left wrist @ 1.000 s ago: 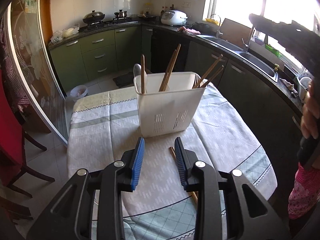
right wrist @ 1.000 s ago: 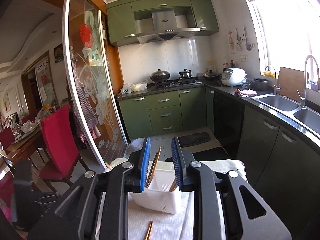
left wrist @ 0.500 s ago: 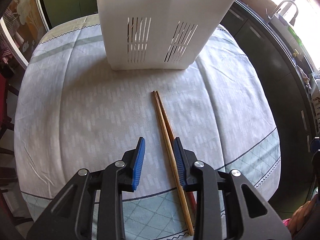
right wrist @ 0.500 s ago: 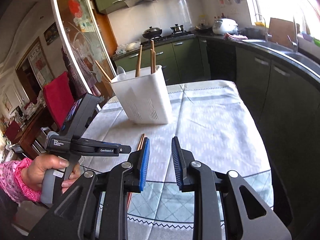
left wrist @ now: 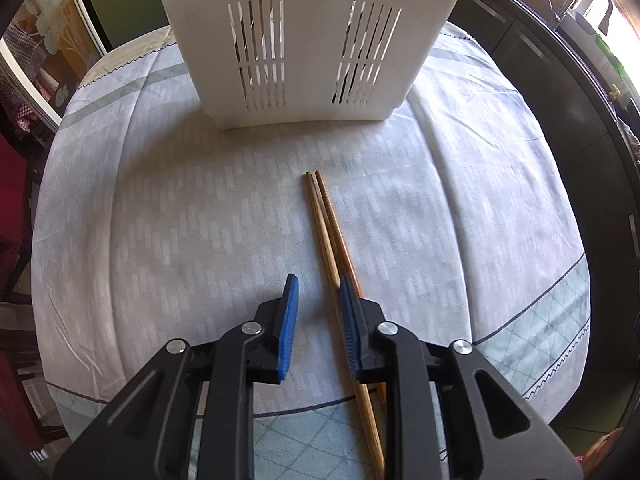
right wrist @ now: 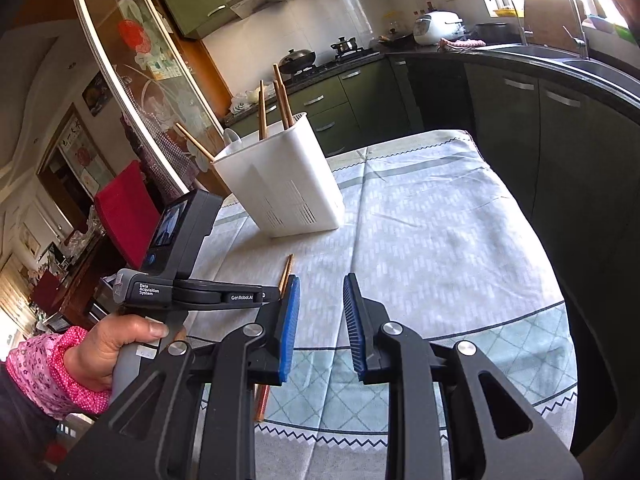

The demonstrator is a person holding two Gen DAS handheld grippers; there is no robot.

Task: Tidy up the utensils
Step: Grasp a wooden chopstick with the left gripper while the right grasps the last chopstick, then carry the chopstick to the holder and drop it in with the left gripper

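Observation:
Two wooden chopsticks [left wrist: 330, 232] lie side by side on the tablecloth, pointing at a white slotted utensil holder [left wrist: 308, 40]. My left gripper [left wrist: 318, 292] is open and low over the cloth, its right finger [left wrist: 349, 312] over the chopsticks, which run under it. In the right wrist view the holder [right wrist: 280, 184] stands upright with several chopsticks and a spoon in it. The loose chopsticks [right wrist: 286, 272] show partly behind the left gripper body [right wrist: 184, 280]. My right gripper [right wrist: 320, 284] is open and empty above the table's near side.
The table has a pale patterned cloth [left wrist: 160, 208] with a checked border at the near edge [right wrist: 440, 400]. Dark green kitchen cabinets [right wrist: 540, 120] run close along the right. A red chair [right wrist: 124, 208] stands at the left.
My left gripper has tipped down from level and come lower and closer over the chopsticks. My right gripper has swung down and now looks across the table from the right.

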